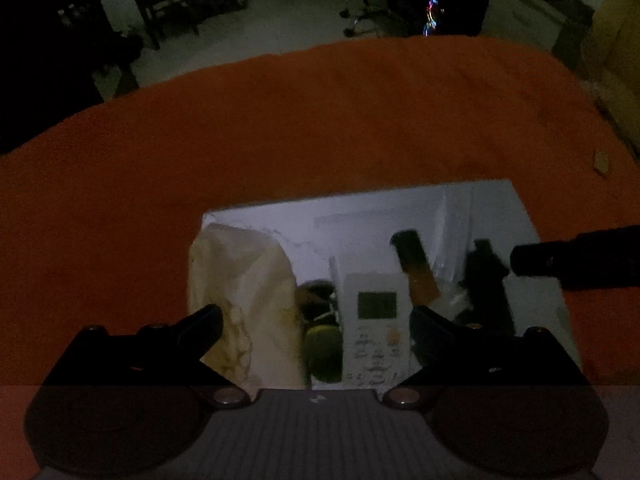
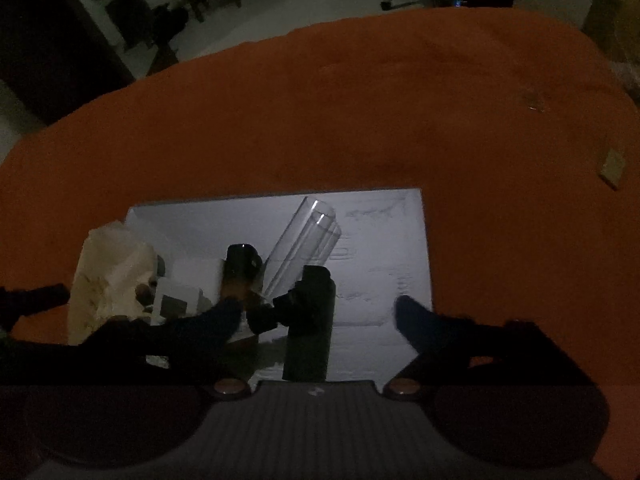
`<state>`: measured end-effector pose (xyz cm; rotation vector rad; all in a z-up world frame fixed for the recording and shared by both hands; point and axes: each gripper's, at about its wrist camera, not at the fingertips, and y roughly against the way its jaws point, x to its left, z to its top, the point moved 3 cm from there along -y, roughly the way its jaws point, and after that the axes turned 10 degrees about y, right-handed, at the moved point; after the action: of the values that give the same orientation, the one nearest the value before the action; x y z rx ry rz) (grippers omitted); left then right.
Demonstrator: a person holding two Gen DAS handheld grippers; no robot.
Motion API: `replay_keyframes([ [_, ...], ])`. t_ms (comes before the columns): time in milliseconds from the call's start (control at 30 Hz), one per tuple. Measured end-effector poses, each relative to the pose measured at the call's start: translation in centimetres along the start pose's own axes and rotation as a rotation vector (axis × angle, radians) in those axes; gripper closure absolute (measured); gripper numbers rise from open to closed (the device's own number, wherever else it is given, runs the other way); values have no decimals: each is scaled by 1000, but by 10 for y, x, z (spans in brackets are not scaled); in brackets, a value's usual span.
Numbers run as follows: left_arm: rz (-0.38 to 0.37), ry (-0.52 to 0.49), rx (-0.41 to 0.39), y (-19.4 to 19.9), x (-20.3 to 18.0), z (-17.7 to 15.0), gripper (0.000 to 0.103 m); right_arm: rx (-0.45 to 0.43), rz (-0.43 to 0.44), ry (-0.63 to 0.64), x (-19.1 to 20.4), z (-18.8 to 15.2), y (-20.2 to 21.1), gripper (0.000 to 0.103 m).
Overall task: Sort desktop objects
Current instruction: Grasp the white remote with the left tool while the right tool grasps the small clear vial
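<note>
A white tray (image 1: 500,208) lies on an orange cloth and holds the objects. In the left wrist view my left gripper (image 1: 316,326) is open above a white remote control (image 1: 376,320), a green round object (image 1: 322,350) and a crumpled cream cloth (image 1: 244,280). An amber bottle with a black cap (image 1: 416,264) lies beyond the remote. In the right wrist view my right gripper (image 2: 320,312) is open over a black block-shaped object (image 2: 310,328). A clear tube (image 2: 308,240) and the amber bottle (image 2: 240,276) lie beyond it. The tray (image 2: 404,240) is bare at its right.
The orange cloth (image 1: 320,120) covers the table to its far edge. A small tan tag (image 2: 612,168) lies on the cloth at the right. Dark furniture and an office chair (image 1: 368,16) stand on the floor beyond. The room is dim.
</note>
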<state>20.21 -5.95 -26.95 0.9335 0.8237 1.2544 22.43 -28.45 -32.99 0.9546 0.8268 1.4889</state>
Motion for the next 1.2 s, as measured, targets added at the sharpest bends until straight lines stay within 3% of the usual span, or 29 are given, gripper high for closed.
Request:
replay_keyframes([
  [33,-4,1,8,0,2,0,3,1,-1,-9,-3,0,-2,37],
  [100,-13,22,28,-2,6,1,8,9,16,-40,-7,-2,-7,44],
  [133,-18,33,42,-4,10,3,17,15,35,-57,-8,-4,-10,45],
  [300,-60,108,60,-15,23,3,25,37,99,-63,-7,-10,-22,54],
  [400,-77,98,67,-23,25,-2,38,47,127,-45,1,-14,-25,60],
  [433,-80,86,69,-25,24,-4,43,48,138,-42,4,-15,-26,61],
  [533,-123,67,80,-24,16,-10,44,45,186,-69,11,-15,-26,59],
  [667,-157,52,95,-24,1,-18,43,81,265,-217,11,-16,-34,58],
  [767,-137,0,95,-27,-15,-25,40,123,286,-316,12,-18,-43,57],
  [833,-124,-21,98,-30,-21,-29,40,144,297,-376,13,-19,-50,50],
  [967,-74,-35,108,-41,-26,-35,39,118,290,-430,15,-18,-56,55],
  [1033,-44,-45,106,-46,-26,-39,39,100,246,-430,16,-17,-56,77],
  [1100,-29,-40,102,-49,-24,-41,40,83,196,-412,16,-20,-58,81],
  [1133,-29,-35,101,-51,-23,-41,46,72,181,-402,15,-22,-59,81],
  [1167,-37,-29,98,-51,-23,-42,63,63,177,-393,16,-23,-57,81],
  [1200,-45,-26,95,-51,-22,-42,62,57,175,-389,16,-24,-55,81],
])
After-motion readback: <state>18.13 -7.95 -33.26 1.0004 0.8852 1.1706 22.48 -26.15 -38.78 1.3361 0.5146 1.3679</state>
